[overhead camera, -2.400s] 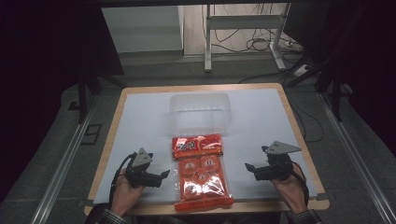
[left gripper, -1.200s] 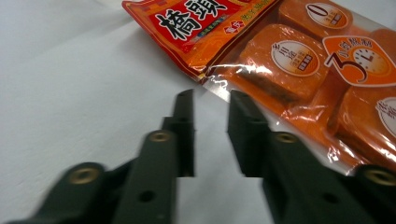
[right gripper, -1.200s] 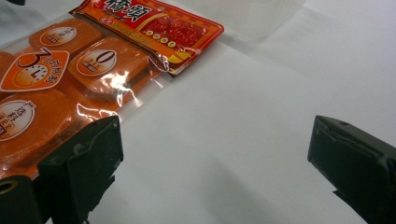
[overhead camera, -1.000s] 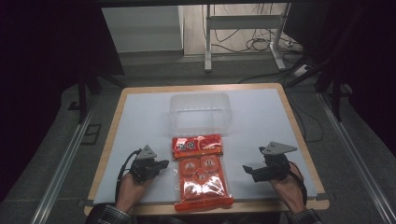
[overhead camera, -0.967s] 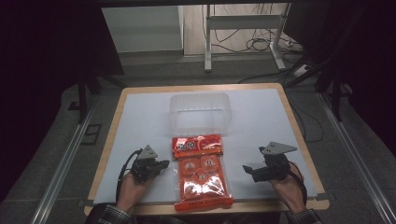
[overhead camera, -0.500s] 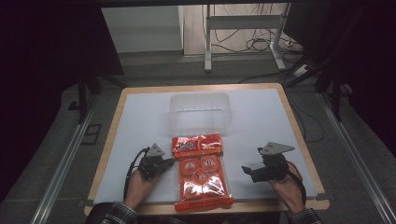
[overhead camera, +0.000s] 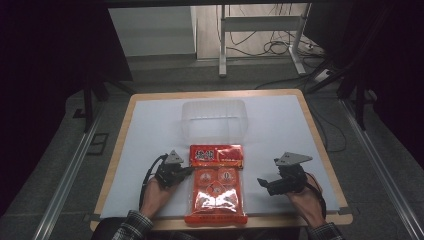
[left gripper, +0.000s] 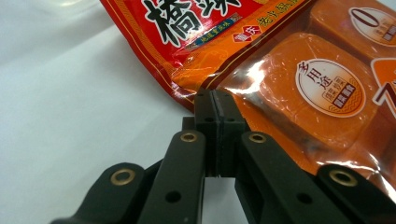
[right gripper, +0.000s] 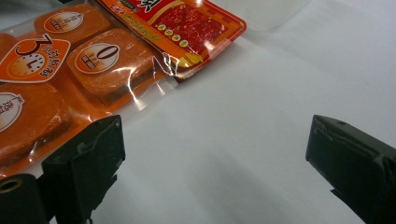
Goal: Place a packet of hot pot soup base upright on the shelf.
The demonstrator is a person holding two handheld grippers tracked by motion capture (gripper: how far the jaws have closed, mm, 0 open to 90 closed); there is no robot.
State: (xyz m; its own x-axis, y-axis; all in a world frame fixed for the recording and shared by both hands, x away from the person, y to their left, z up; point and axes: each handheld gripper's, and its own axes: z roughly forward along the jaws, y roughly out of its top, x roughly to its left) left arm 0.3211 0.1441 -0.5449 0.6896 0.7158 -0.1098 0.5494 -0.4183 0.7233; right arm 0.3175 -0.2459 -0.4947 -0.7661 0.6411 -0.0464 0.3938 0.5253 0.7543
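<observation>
The red and orange packet lies flat on the white bench, near its front edge, just in front of a clear plastic tub. The left gripper is clenched with nothing between its jaws, its tips meeting at the packet's left edge. The right gripper is released, jaws spread wide over bare bench to the right of the packet and apart from it.

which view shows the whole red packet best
The high view: the red packet lies whole on the table, between both grippers. The left gripper view has its near edge and printed top at the shut jaws; the right gripper view catches one side with the orange blocks inside.
</observation>
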